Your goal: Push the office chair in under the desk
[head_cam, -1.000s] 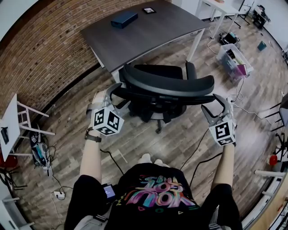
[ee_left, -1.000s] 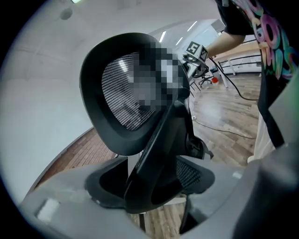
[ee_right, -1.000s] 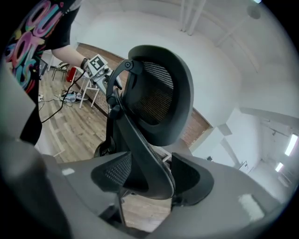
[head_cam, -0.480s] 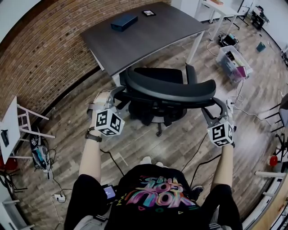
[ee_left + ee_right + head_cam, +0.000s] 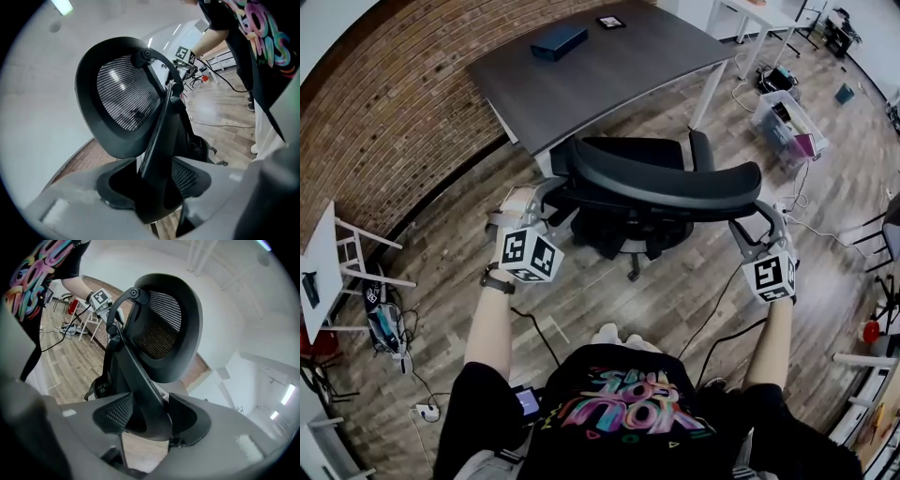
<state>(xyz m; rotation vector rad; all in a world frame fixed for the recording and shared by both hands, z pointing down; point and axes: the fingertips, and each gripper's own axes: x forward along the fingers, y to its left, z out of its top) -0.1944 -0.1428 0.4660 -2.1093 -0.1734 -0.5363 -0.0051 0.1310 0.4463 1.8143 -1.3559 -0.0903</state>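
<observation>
A black mesh office chair (image 5: 661, 183) stands on the wood floor just in front of the dark grey desk (image 5: 609, 66), with its seat toward the desk. My left gripper (image 5: 546, 197) is at the backrest's left end and my right gripper (image 5: 756, 223) at its right end. In the left gripper view the backrest frame bar (image 5: 159, 136) runs between the jaws of my left gripper (image 5: 157, 180), which have just been closing and press on it. In the right gripper view my right gripper (image 5: 150, 416) has likewise just closed on the frame bar (image 5: 136, 366).
On the desk lie a blue box (image 5: 559, 40) and a small dark tablet (image 5: 610, 21). A brick wall (image 5: 384, 112) runs along the left. A clear plastic bin (image 5: 789, 127) stands at the right, cables (image 5: 712, 309) trail over the floor, and a white stand (image 5: 356, 253) is at the left.
Both grippers' jaws have drawn in onto the ends of the backrest frame, the left one more. The chair and both hands stay about where they were.
</observation>
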